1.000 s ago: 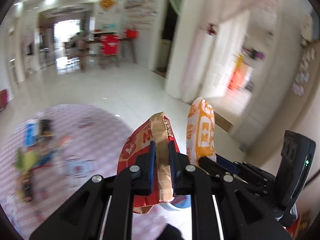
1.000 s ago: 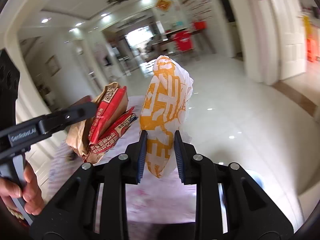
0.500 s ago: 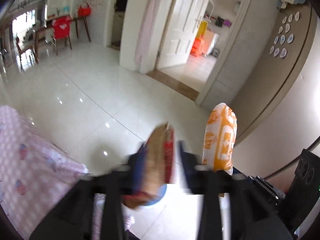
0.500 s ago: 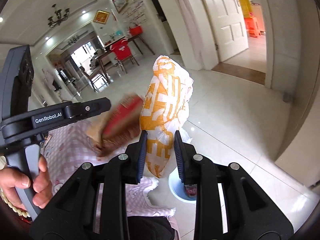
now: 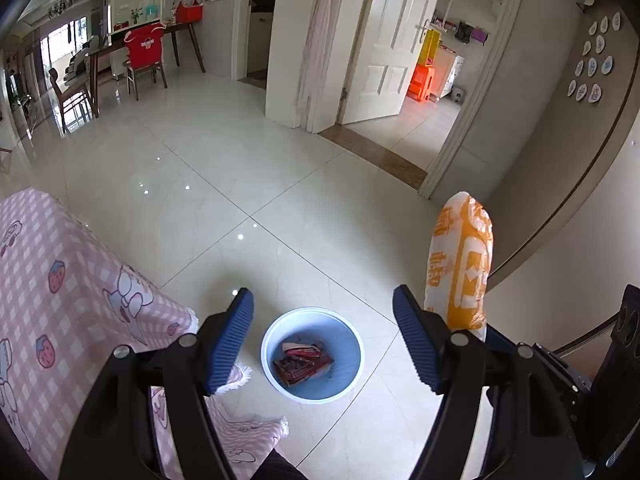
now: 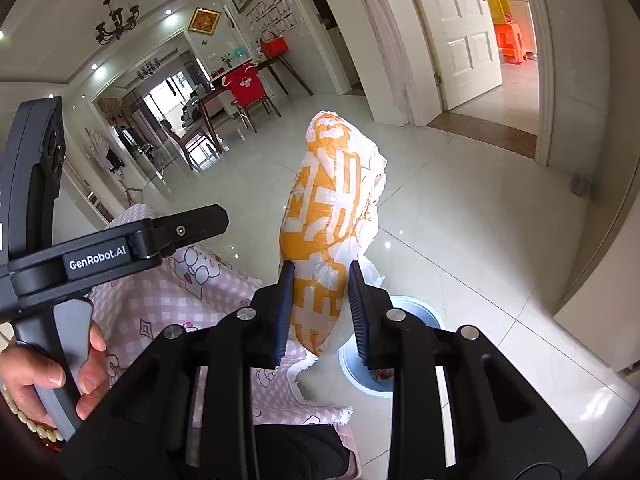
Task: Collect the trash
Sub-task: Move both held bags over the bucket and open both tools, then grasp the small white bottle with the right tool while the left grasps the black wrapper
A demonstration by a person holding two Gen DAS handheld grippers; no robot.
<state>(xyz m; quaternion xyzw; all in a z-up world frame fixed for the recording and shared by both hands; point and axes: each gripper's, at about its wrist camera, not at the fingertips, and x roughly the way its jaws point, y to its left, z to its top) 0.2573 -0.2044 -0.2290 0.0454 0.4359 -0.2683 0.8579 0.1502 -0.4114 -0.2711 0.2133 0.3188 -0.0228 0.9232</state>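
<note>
Left claw (image 5: 323,334) gapes wide above the blue bin (image 5: 312,354), red wrapper (image 5: 302,364) inside; right claw (image 6: 320,312) grips the orange-white bag (image 6: 328,216).

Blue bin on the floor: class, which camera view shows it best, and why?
The left wrist view. There the blue bin sits in the gap of the open left gripper, its whole rim and the red wrappers inside it visible. In the right wrist view, only part of its rim shows, behind the right gripper and its orange-and-white bag.
</note>
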